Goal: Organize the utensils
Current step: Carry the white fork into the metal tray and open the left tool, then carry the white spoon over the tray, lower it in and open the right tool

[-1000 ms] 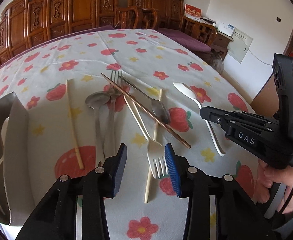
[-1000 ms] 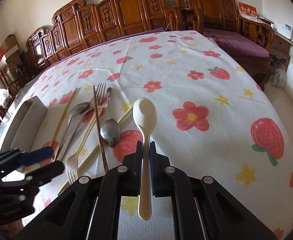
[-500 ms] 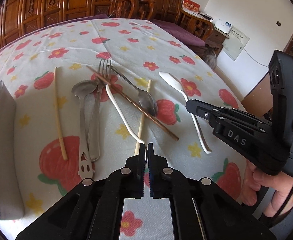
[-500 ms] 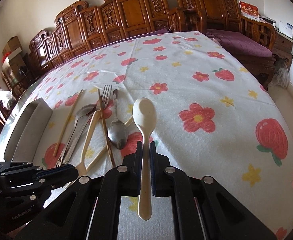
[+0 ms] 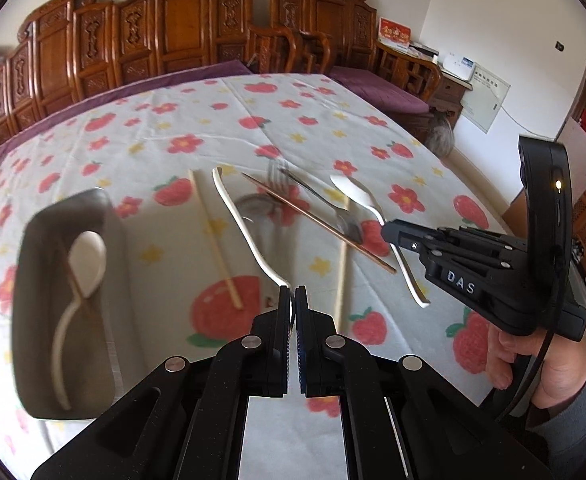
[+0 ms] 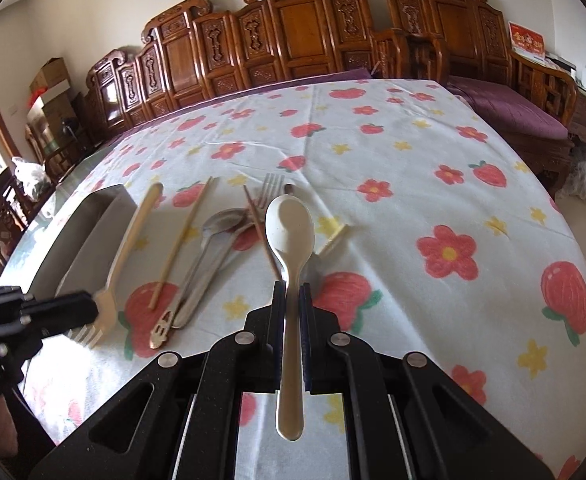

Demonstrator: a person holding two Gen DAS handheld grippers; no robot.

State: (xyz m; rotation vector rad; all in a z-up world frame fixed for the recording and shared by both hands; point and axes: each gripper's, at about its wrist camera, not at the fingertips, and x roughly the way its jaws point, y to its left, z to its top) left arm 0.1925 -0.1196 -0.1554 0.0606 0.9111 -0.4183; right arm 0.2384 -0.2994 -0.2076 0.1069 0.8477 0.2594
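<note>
My left claw (image 5: 293, 300) is clenched on the tine end of a cream plastic fork (image 5: 245, 224); its handle rises from the claw toward eleven o'clock, clear of the surface (image 5: 301, 120). From the right wrist view the same fork (image 6: 123, 256) hangs at nine o'clock, tines low beside the left claw (image 6: 93, 310).

My right claw (image 6: 292, 292) is clamped on the handle of a cream spoon (image 6: 289, 236), bowl pointing to twelve o'clock, handle end sticking back toward me. In the left view that spoon (image 5: 357, 196) and right claw (image 5: 389, 232) sit at three o'clock, with a hand (image 5: 533, 364) gripping the tool.

A metal tray (image 5: 33, 280) lies at nine o'clock in the left view and holds another cream spoon (image 5: 87, 256); something thin and dark crosses it, too blurred to name.

Left on the flowered cloth, between tray and right claw: a pale chopstick (image 5: 215, 240), a second pale chopstick (image 5: 343, 264), a brown chopstick (image 5: 317, 228), a metal fork (image 6: 271, 188) and two metal spoons (image 6: 213, 248), overlapping in a loose heap.
</note>
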